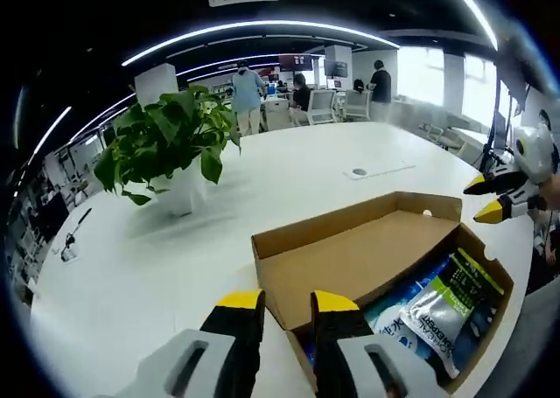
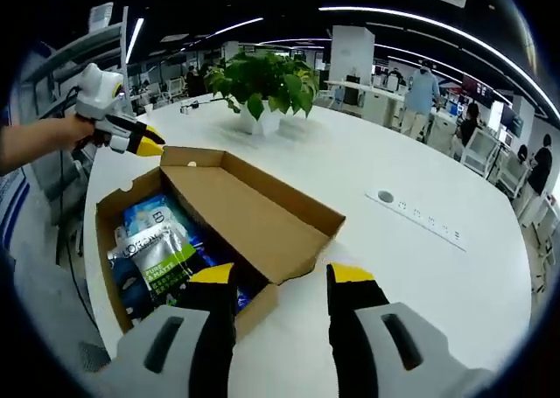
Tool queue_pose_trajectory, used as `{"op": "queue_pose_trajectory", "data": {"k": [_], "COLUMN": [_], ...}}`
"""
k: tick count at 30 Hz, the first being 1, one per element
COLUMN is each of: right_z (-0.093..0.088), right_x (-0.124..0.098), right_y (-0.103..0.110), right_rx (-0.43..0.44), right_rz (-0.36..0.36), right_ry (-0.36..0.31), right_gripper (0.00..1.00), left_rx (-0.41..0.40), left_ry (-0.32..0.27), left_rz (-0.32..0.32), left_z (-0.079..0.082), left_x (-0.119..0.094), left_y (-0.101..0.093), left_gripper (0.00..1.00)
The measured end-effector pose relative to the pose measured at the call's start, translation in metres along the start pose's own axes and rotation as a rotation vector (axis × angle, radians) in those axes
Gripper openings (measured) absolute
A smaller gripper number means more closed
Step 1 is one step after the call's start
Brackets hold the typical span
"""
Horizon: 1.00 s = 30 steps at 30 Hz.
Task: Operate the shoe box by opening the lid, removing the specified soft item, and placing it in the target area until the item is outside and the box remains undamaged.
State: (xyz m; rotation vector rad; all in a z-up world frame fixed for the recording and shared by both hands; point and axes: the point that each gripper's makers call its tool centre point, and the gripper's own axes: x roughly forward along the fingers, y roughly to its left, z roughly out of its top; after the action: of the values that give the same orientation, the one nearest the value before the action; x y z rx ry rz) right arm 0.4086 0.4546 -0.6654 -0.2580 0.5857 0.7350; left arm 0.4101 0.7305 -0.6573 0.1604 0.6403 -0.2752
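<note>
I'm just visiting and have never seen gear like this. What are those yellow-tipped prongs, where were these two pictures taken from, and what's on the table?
No robot here: a person holds a two-jaw gripper in each hand, with a camera riding on each. The left gripper view looks along the left gripper; the right gripper view looks along the right gripper. Each gripper also appears in the other's picture. Both are open and hold nothing. On the white table lies a cardboard shoe box, lid open, with soft packets inside. A potted plant stands further back.
</note>
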Motion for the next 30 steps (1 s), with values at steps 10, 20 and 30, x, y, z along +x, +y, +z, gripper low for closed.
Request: {"op": "queue_pose_trajectory", "data": {"k": [10, 20, 30], "right_z": [-0.014, -0.020, -0.039], "right_x": [-0.026, -0.052, -0.073], "right_y": [0.017, 0.036, 0.059], "right_rx": [-0.043, -0.067, -0.131], "right_rz": [0.053, 0.089, 0.128], "right_ry": [0.001, -0.011, 0.006], "right_gripper": [0.57, 0.72, 0.84], "left_rx": [-0.014, -0.015, -0.019], "left_ry": [0.045, 0.088, 0.148], "left_rz": [-0.076, -0.157, -0.238], "left_z": [-0.016, -0.033, -0.054], "left_x": [-0.016, -0.024, -0.025], "left_y": [-0.030, -0.065, -0.099], "left_gripper": [0.26, 0.27, 0.30]}}
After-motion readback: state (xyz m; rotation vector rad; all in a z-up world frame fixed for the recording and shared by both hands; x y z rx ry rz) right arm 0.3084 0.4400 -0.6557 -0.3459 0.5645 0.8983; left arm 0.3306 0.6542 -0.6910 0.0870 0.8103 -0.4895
